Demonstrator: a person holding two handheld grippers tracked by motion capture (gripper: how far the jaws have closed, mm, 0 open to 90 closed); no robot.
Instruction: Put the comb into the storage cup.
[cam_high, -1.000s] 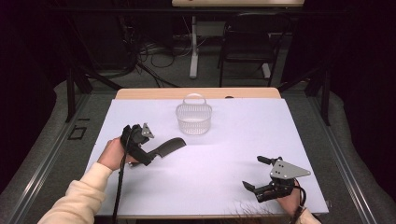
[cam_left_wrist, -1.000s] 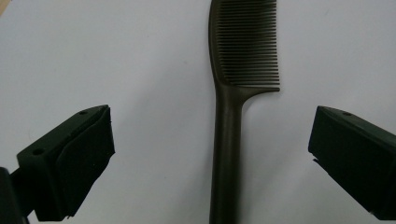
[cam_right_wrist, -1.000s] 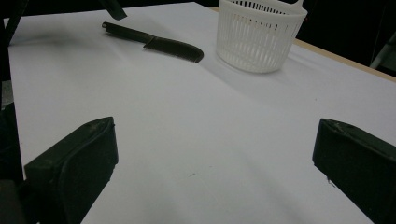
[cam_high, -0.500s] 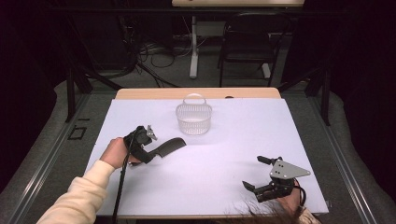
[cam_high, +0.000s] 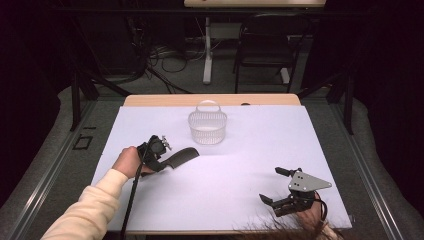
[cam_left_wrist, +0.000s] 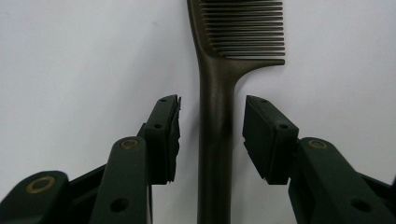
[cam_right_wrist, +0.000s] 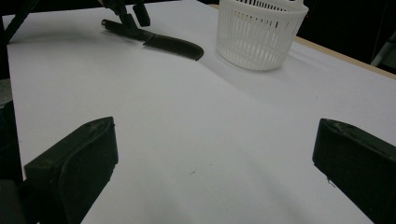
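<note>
**Comb handle between parted jaws**

While the left gripper sits low over the white table at its left-centre, its two black jaws stand apart on either side of the dark comb. Seen in the left gripper view, the left gripper has the comb's handle running straight up between the pads, with a clear gap on each side; neither pad touches it. Beyond the jaw tips the handle widens into the toothed part, whose teeth point to the right of that view. The comb lies flat on the table, its toothed end reaching toward the white basket, which stands upright near it but apart from it, closer to the table's far edge. A hand in a cream sleeve holds this gripper, and its cable trails back along the forearm.

At the near right corner of the table the right gripper is well apart from comb and basket, its grey three-cornered plate on top. Its jaws are spread wide with nothing between them. From the right gripper view, bare table lies between the jaws, and farther off are the comb, the basket just beside its toothed end, and the left gripper over the handle.
</note>
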